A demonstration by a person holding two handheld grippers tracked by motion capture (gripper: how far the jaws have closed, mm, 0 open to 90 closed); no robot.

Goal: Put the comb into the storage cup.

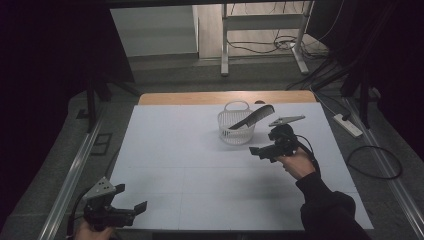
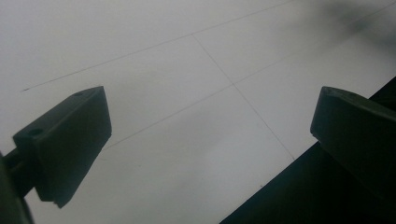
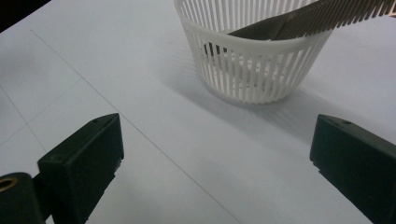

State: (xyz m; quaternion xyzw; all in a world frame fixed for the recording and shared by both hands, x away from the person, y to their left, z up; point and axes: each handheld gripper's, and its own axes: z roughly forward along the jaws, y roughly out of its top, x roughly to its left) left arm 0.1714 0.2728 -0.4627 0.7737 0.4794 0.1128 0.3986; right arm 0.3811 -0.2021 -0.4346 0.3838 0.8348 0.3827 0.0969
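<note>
Dark room, grey floor, cables lying at the back. White desk (image 1: pixel 200 170) in the middle, marked with thin lines like big squares.

Right hand-held gripper (image 1: pixel 261 151) held low over the desk, just in front of the basket (image 1: pixel 236 131) and a little to its right. Pointing left and toward the basket. Jaws wide apart, nothing between them. Right hand (image 1: pixel 298 164) wrapped around the handle, black sleeve (image 1: pixel 327 205) coming up from the bottom edge.

Left hand-held gripper (image 1: pixel 131 198) far away at the near left corner of the desk, close to the edge. Jaws wide apart too, nothing held, only bare desk (image 2: pixel 187 116) under them.

Basket (image 3: pixel 254 56) small, round and white, with thin upright slats, gaps between them, and a loop handle at the back. Standing upright near the far middle of the desk. Dark comb (image 1: pixel 252 118) resting inside it, tilted, handle end down in the basket, toothed end sticking out over the rim to the right. Comb (image 3: pixel 327 18) teeth fine and close together.
</note>
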